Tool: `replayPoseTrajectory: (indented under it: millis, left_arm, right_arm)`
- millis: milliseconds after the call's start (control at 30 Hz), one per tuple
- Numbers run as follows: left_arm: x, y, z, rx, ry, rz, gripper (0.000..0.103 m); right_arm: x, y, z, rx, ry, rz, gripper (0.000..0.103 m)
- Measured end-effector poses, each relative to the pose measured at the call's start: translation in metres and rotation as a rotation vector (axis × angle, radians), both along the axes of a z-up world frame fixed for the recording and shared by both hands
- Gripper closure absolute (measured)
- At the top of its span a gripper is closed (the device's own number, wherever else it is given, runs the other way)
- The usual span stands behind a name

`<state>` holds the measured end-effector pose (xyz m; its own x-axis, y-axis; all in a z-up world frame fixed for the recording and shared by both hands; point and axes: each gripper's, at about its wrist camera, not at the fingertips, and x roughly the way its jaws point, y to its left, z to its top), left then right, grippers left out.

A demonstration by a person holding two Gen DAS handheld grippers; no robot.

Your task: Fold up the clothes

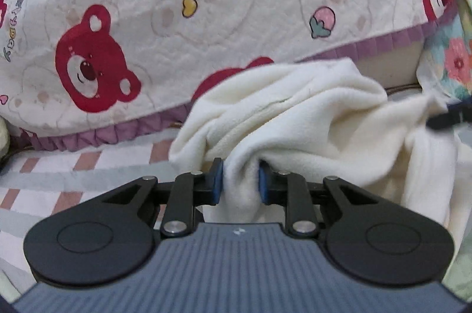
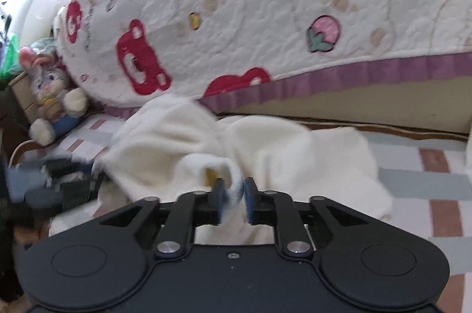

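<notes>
A cream fleece garment (image 1: 309, 118) lies bunched on a striped bed sheet (image 1: 59, 174). My left gripper (image 1: 240, 181) is shut on a thick fold of it, the cloth squeezed between the blue pads. In the right wrist view the same cream garment (image 2: 280, 153) spreads ahead, and my right gripper (image 2: 234, 199) is shut on a rolled edge of it. The other gripper (image 2: 56, 180) shows blurred at the left of that view, and the right one's black tip (image 1: 448, 115) pokes in at the right edge of the left wrist view.
A quilted cover with red bear prints and a purple frill (image 1: 177, 17) drapes over a cushion behind the garment. A stuffed rabbit toy (image 2: 50, 103) sits at the far left of the bed. Flowered fabric (image 1: 457, 59) hangs at the right.
</notes>
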<state>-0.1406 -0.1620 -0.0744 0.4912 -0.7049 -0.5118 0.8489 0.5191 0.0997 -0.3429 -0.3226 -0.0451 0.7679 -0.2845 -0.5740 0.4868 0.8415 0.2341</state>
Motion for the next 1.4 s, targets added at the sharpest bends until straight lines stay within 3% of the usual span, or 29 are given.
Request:
replayPoseTrajectory:
  millis: [100, 167, 233, 300, 367, 400, 433, 467, 600, 867, 1000, 1267, 1400]
  left_arm:
    - [-0.001, -0.004, 0.007, -0.022, 0.003, -0.008, 0.081]
    - [0.001, -0.001, 0.013, -0.041, -0.003, -0.009, 0.081]
    - [0.002, 0.001, 0.019, -0.059, -0.010, -0.011, 0.081]
    - [0.000, 0.004, 0.022, -0.073, -0.022, -0.003, 0.081]
    - [0.004, 0.008, 0.026, -0.084, -0.022, 0.011, 0.081]
    - [0.006, 0.011, 0.028, -0.089, -0.020, 0.021, 0.081]
    - [0.009, 0.014, 0.030, -0.095, -0.017, 0.032, 0.081]
    - [0.012, 0.018, 0.032, -0.099, -0.013, 0.041, 0.082]
    - [0.025, 0.045, 0.044, -0.156, 0.016, 0.067, 0.082]
    - [0.013, 0.077, 0.071, -0.225, 0.057, -0.002, 0.082]
    - [-0.002, 0.093, 0.089, -0.241, 0.030, -0.019, 0.082]
    - [-0.017, 0.143, 0.127, -0.225, 0.010, -0.019, 0.080]
    - [-0.010, 0.152, 0.117, -0.142, 0.096, -0.031, 0.078]
  right_arm:
    - [0.008, 0.018, -0.008, 0.026, 0.005, 0.021, 0.050]
    - [0.014, 0.030, -0.016, 0.058, 0.011, 0.032, 0.048]
    - [0.021, 0.044, -0.027, 0.107, 0.014, 0.034, 0.036]
    - [0.032, 0.059, -0.038, 0.079, 0.056, 0.024, 0.026]
    - [0.045, 0.067, -0.048, 0.009, 0.113, -0.021, 0.024]
    - [0.049, 0.068, -0.051, -0.020, 0.121, -0.042, 0.030]
    - [0.051, 0.065, -0.051, -0.040, 0.106, -0.057, 0.043]
    - [0.052, 0.061, -0.050, -0.044, 0.093, -0.072, 0.082]
    - [0.032, 0.042, -0.022, -0.007, -0.016, -0.138, 0.082]
    - [-0.009, 0.062, 0.075, -0.200, -0.153, -0.045, 0.084]
    - [-0.011, 0.075, 0.117, -0.261, -0.181, 0.026, 0.084]
    - [-0.019, 0.104, 0.156, -0.139, -0.279, 0.172, 0.084]
    - [-0.007, 0.102, 0.154, -0.083, -0.250, 0.227, 0.084]
